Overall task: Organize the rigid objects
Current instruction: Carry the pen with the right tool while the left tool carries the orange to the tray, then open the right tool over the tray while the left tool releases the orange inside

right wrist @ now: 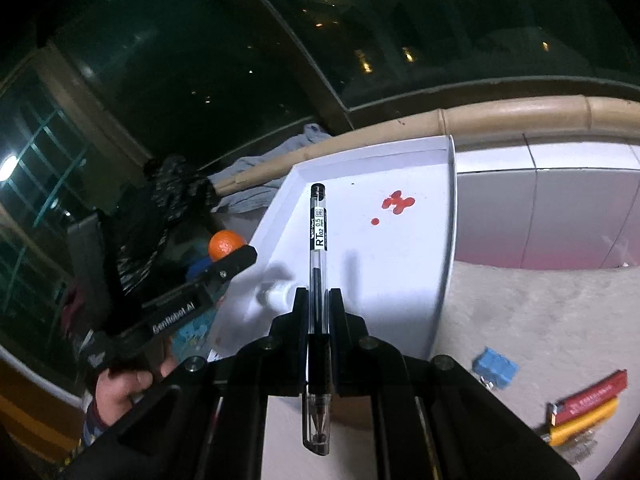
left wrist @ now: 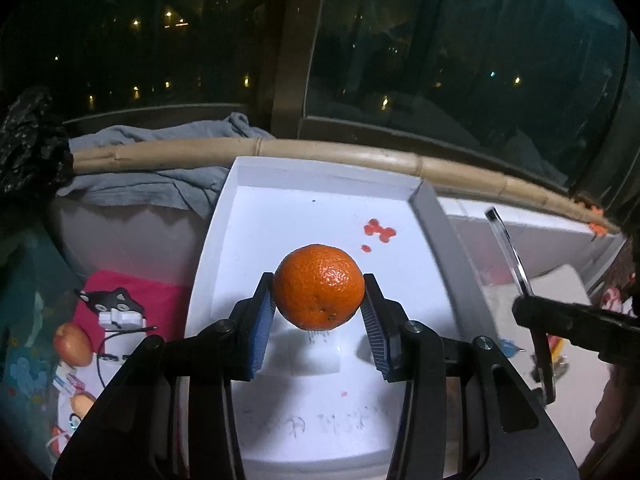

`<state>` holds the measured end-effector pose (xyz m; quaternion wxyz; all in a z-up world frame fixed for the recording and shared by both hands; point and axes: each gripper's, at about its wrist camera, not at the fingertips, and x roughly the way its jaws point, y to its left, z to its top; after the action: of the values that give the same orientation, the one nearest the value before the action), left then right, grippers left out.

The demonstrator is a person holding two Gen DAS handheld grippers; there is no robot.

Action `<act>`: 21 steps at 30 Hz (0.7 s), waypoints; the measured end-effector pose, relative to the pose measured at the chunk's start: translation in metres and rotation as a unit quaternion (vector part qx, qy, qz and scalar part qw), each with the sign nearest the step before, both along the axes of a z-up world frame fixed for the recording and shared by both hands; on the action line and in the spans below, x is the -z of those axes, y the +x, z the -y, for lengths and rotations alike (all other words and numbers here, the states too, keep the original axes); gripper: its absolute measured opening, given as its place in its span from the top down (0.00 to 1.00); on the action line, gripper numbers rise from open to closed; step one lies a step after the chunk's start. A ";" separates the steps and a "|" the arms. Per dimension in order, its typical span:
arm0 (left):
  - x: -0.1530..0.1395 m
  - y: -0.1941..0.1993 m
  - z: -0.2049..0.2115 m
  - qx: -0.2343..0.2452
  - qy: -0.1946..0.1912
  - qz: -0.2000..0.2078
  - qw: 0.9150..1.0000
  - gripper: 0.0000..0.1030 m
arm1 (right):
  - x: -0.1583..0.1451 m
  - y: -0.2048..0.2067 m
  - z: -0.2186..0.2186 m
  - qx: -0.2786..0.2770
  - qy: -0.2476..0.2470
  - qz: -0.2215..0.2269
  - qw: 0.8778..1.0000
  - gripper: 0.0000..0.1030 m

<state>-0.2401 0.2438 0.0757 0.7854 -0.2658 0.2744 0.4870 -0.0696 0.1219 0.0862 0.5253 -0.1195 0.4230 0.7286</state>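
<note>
Left hand-held gripper clamps the orange above the white tray; right hand-held gripper pinches the pen; lower both gently, releasing toward twelve o'clock, clear of the red stains.

The pen is showing a white label reading "RT02" and "0.5 mm", lying just above the right gripper. Left of the pen, the left gripper is bearing "GenRobot AI" in white letters along its black side.
</note>
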 end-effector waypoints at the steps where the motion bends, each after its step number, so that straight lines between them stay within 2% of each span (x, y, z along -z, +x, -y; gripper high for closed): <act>1: 0.003 0.004 -0.001 0.003 -0.002 -0.001 1.000 0.59 | 0.002 -0.002 -0.005 0.006 -0.003 0.003 1.000 0.93; 4: 0.009 0.014 -0.008 -0.001 -0.008 -0.002 1.000 0.59 | 0.009 -0.004 -0.022 0.022 -0.012 0.015 1.000 0.93; 8: 0.017 0.028 -0.016 -0.003 -0.020 -0.010 1.000 0.59 | 0.018 -0.015 -0.040 0.033 -0.015 0.059 0.998 0.93; 13: 0.022 0.037 -0.014 0.001 -0.014 -0.029 0.999 0.59 | 0.030 -0.027 -0.046 0.034 -0.017 0.091 0.995 0.93; 21: 0.022 0.037 -0.015 -0.019 -0.011 -0.028 0.999 0.59 | 0.032 -0.028 -0.045 0.035 -0.015 0.097 0.995 0.92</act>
<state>-0.2034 0.2590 0.0539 0.7651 -0.2657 0.2970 0.5057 -0.0976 0.1667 0.0544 0.5870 -0.1825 0.3850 0.6884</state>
